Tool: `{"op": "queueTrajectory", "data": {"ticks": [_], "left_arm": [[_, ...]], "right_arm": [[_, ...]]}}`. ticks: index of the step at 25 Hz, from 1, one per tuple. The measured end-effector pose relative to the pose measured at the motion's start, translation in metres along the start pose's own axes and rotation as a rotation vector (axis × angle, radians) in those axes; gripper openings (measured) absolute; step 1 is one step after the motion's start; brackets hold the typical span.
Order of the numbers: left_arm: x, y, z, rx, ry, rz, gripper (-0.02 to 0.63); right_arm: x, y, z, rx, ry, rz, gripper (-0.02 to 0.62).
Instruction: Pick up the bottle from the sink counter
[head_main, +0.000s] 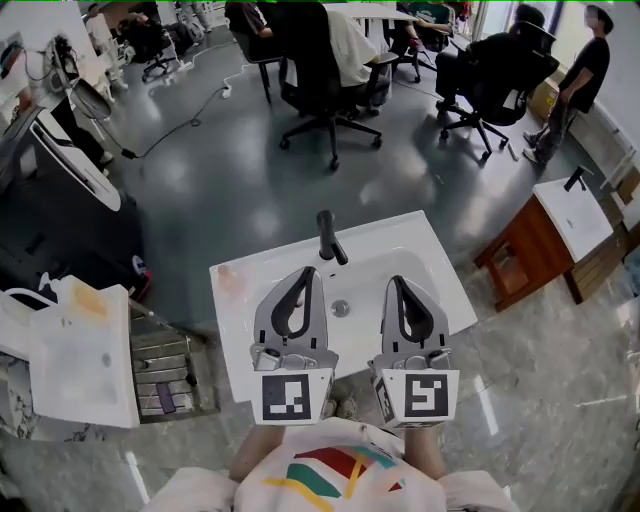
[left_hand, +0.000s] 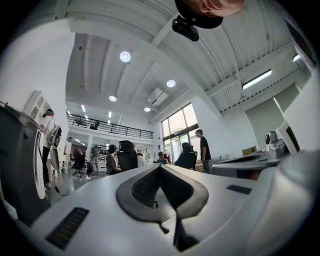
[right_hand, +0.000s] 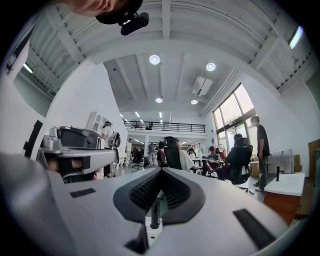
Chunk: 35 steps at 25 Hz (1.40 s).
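A white sink counter (head_main: 235, 330) with a black faucet (head_main: 330, 238) and a round drain (head_main: 341, 308) stands right below me. I see no bottle in any view. My left gripper (head_main: 310, 271) hovers over the left half of the basin, its jaws shut with nothing between them. Beside it, my right gripper (head_main: 393, 281) hangs over the right half, also shut and empty. In the left gripper view the left gripper (left_hand: 160, 166) points out level across the room, tips touching. The right gripper view shows the right gripper (right_hand: 161, 169) the same way.
A second sink on a wooden cabinet (head_main: 545, 240) stands to the right. A white unit (head_main: 80, 350) and a metal rack (head_main: 165, 370) sit at the left. Office chairs (head_main: 325, 70) with seated people and a standing person (head_main: 580, 85) fill the far floor.
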<state>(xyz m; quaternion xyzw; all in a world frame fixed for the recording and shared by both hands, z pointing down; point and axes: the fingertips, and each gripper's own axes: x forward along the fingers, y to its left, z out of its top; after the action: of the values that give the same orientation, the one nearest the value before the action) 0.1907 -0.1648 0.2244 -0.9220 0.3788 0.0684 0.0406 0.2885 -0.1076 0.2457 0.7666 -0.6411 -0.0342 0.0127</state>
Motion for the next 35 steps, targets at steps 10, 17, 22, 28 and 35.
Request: {"op": "queueTrajectory", "data": {"ticks": [10,17,22,28,35], "left_arm": [[-0.051,0.09,0.016,0.083,-0.005,0.326,0.018],[-0.097,0.132,0.026,0.122,0.001,0.505,0.018],[-0.124,0.151,0.029,0.136,0.003,0.605,0.02],[-0.137,0.163,0.03,0.131,-0.005,0.637,0.02],[-0.132,0.172,0.018,0.092,0.03,0.615,0.02]], "right_arm": [[0.042,0.082,0.022,0.016,-0.078,0.291,0.011],[0.05,0.146,0.025,0.015,-0.089,0.476,0.011],[0.051,0.171,0.03,0.015,-0.107,0.54,0.011],[0.049,0.188,0.026,0.013,-0.098,0.567,0.011],[0.052,0.196,0.019,0.001,-0.074,0.559,0.011]]}}
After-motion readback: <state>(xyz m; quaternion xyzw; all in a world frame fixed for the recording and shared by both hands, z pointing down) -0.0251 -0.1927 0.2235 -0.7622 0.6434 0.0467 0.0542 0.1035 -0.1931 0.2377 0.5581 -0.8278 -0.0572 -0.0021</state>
